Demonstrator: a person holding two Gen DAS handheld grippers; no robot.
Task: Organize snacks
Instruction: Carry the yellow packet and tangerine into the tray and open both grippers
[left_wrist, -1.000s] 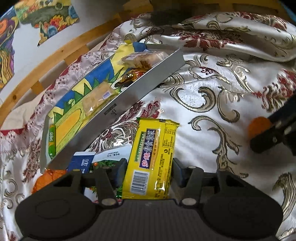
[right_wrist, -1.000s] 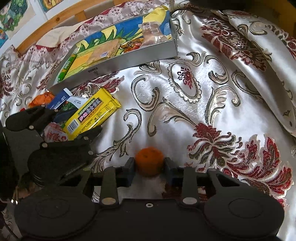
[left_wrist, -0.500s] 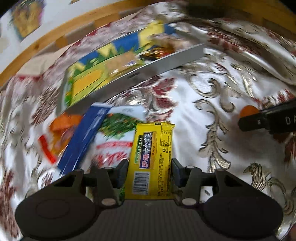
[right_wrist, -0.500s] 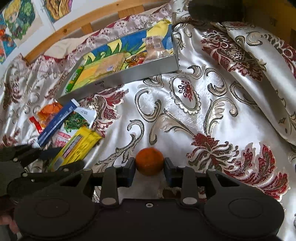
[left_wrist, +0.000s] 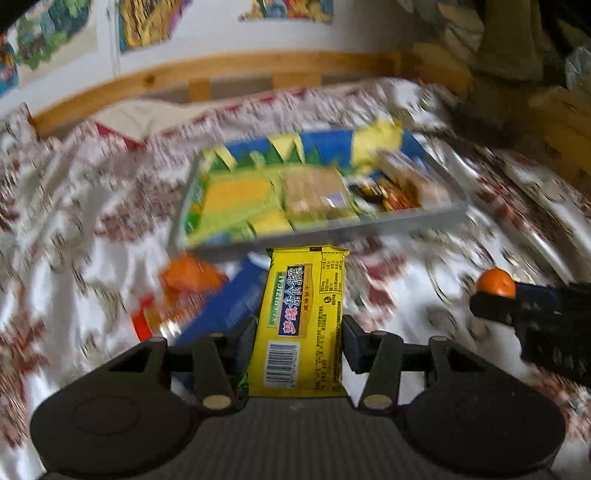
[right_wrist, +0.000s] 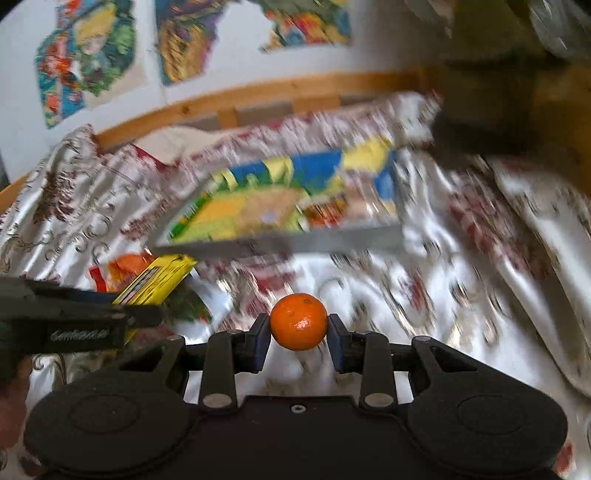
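1. Since both snacks are headed for the tray (left_wrist: 424, 216), I carry one in each pair of tongs, clear of the bedspread (left_wrist: 74, 229).
2. My left tongs (left_wrist: 299, 343) are clenched on the yellow packet (left_wrist: 303, 317), gripped across its width so its long end juts out ahead toward the tray.
3. My right tongs (right_wrist: 298, 341) are clamped on the mandarin (right_wrist: 298, 321), pads on opposite sides so it cannot roll out.
4. Straight ahead of both tongs lies the tray, already holding a few wrapped snacks.
5. Loose packets (left_wrist: 192, 291) lie just left of my left tongs, below the tray's near wall.
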